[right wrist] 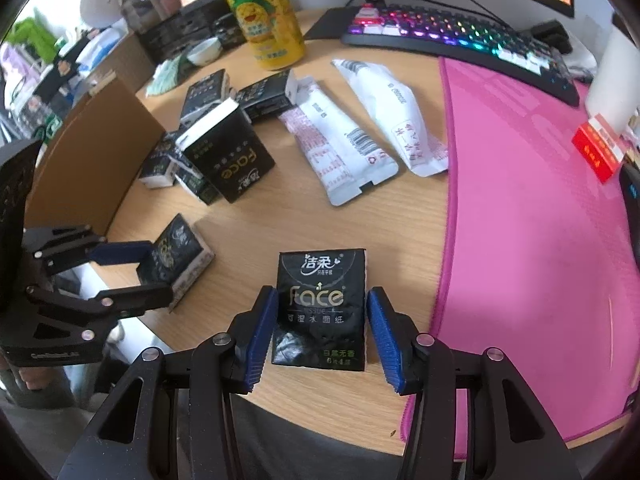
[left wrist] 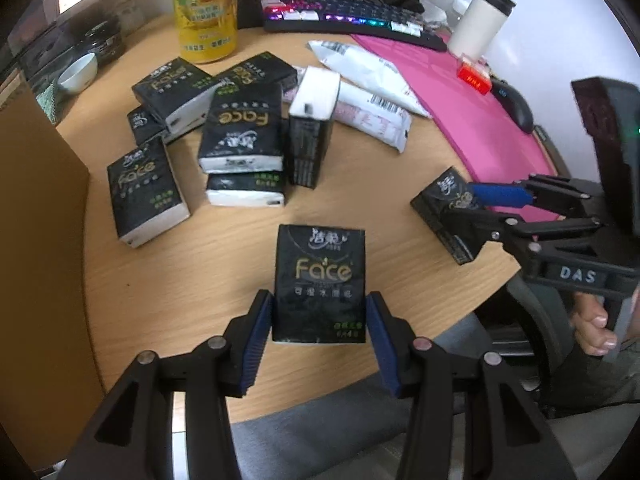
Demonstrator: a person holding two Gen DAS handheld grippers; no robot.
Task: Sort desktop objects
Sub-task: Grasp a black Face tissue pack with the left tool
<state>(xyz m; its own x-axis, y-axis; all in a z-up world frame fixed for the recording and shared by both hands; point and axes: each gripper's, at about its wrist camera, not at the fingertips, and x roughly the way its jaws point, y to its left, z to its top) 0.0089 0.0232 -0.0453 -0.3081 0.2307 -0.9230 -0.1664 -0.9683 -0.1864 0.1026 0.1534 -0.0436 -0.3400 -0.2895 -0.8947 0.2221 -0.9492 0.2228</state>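
Observation:
Several black "Face" tissue packs lie on the wooden desk. My left gripper [left wrist: 319, 320] is shut on one black tissue pack [left wrist: 320, 276], its blue pads [left wrist: 258, 332] pressed against the pack's sides above the desk's front edge. My right gripper [right wrist: 322, 328] is open around another black tissue pack [right wrist: 322, 304] that lies flat on the desk, with gaps on both sides. A pile of tissue packs [left wrist: 236, 136] sits further back, one standing upright [left wrist: 310, 136]. Each gripper shows in the other's view: right [left wrist: 480, 204], left [right wrist: 154, 268].
A yellow pineapple can [left wrist: 204, 8] stands at the back. Two white pouches [right wrist: 360, 132] lie mid-desk. A pink mat [right wrist: 532, 220] covers the right side, with an RGB keyboard [right wrist: 460, 36] behind. A cardboard box [right wrist: 92, 152] stands at left. A small red box [right wrist: 598, 148] and a white tumbler [left wrist: 480, 16] sit at right.

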